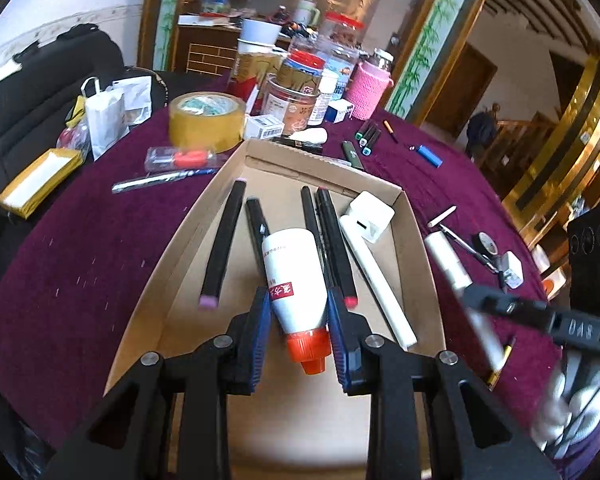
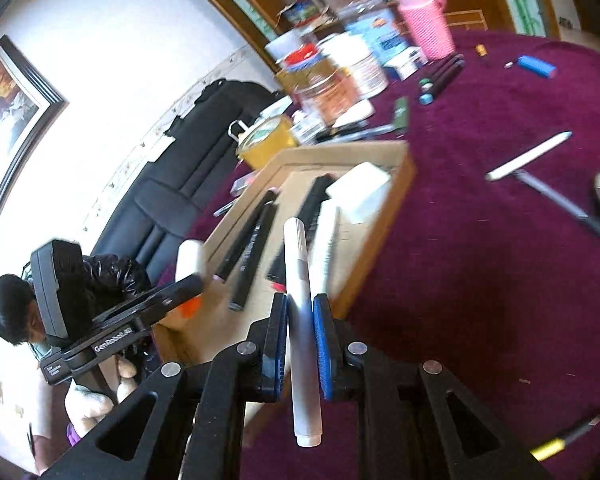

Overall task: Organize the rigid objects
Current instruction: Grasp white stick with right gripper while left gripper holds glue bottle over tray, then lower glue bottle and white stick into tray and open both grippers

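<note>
Right gripper [image 2: 300, 312] clamps white marker [image 2: 303, 320]

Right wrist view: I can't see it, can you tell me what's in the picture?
The right gripper is shut on a white marker, held above a purple tablecloth beside a cardboard box with black markers in it. To the left, the left gripper holds a white bottle over the box.

Black sofa [image 1: 40, 92], left of frame; framed picture [image 2: 12, 92] on wall, upper left; bamboo-painted door frame [image 1: 424, 40], upper right.
</note>
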`<state>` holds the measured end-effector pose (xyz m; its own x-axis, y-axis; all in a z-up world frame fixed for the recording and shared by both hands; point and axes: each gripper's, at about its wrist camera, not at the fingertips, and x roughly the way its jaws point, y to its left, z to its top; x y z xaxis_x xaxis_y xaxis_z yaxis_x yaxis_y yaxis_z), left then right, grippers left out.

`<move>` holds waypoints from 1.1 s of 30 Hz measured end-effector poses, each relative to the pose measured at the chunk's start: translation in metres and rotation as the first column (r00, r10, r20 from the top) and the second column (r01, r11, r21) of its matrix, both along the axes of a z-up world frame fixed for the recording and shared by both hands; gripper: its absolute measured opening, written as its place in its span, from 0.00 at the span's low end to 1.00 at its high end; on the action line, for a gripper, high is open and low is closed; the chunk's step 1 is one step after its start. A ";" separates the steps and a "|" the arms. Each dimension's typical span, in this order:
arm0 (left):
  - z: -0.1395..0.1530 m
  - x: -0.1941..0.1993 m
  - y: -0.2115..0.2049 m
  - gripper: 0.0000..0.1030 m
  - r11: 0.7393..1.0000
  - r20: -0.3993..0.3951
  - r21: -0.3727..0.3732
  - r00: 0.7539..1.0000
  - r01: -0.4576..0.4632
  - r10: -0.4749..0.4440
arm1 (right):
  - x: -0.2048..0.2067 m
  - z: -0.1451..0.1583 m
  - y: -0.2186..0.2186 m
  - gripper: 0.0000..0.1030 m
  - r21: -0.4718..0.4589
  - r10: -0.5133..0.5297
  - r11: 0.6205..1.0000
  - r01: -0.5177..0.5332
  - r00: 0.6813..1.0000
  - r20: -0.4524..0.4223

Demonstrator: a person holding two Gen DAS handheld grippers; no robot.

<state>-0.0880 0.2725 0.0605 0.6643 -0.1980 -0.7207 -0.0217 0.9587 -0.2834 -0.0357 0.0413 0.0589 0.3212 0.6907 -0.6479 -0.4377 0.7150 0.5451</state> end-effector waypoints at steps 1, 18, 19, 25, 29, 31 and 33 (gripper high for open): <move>-0.001 0.009 0.000 0.26 1.000 -0.015 0.002 1.000 0.005 -0.005 | 0.003 -0.002 0.011 0.15 0.004 0.005 1.000 -0.005 1.000 -0.015; -0.035 0.028 0.025 0.26 0.999 -0.145 -0.043 0.989 0.009 -0.015 | 0.099 -0.031 0.114 0.15 -0.041 -0.081 0.996 0.075 0.978 -0.193; -0.034 0.029 0.024 0.26 0.999 -0.138 -0.041 0.990 0.012 -0.018 | 0.104 -0.032 0.119 0.15 -0.057 -0.086 0.995 0.077 0.978 -0.188; -0.024 0.023 0.022 0.48 1.000 -0.073 -0.028 0.997 0.005 -0.007 | 0.119 -0.039 0.131 0.17 -0.102 -0.102 0.991 0.085 0.980 -0.170; -0.016 0.014 0.023 0.57 0.999 -0.036 -0.042 0.999 -0.008 0.007 | 0.118 -0.037 0.127 0.31 -0.081 -0.108 0.992 0.096 0.983 -0.147; -0.013 0.009 0.022 0.59 0.999 -0.025 -0.044 1.000 -0.017 0.016 | 0.112 -0.027 0.123 0.36 -0.082 -0.099 0.992 0.091 0.990 -0.097; -0.008 0.003 0.020 0.61 0.999 -0.010 -0.035 0.999 -0.031 0.031 | 0.102 -0.015 0.118 0.38 -0.091 -0.091 0.992 0.087 0.995 -0.043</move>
<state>-0.0845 0.2927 0.0521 0.6640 -0.2032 -0.7196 -0.0537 0.9469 -0.3170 0.0659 0.1591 0.0443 0.3467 0.6000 -0.7210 -0.3461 0.7962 0.4962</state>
